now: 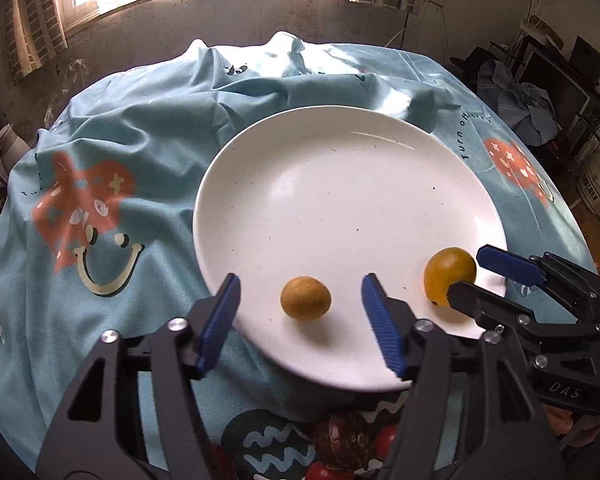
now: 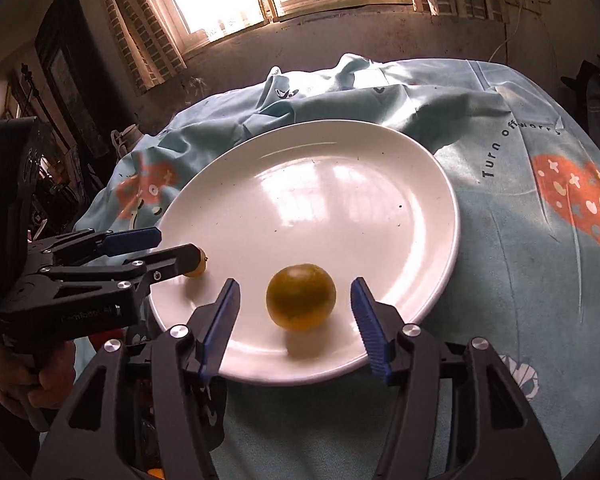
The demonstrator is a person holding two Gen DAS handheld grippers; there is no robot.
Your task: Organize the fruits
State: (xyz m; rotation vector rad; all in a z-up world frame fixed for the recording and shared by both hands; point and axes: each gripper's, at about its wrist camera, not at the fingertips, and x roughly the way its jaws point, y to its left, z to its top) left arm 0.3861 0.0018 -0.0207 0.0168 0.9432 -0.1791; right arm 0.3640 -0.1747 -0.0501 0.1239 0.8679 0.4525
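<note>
A white plate [image 1: 340, 152] on a blue cloth [image 1: 112, 128] holds two fruits near its front rim, so part of the sorting looks done, while more red and brown fruits [image 1: 348, 440] wait off the plate at the cloth's near edge. The left gripper [image 1: 300, 300] stands wide, a small tan fruit [image 1: 305, 298] lying free between its fingers, untouched. The right gripper [image 2: 296, 300] is likewise open around a larger yellow fruit [image 2: 301, 297], pads clear of it.
</note>
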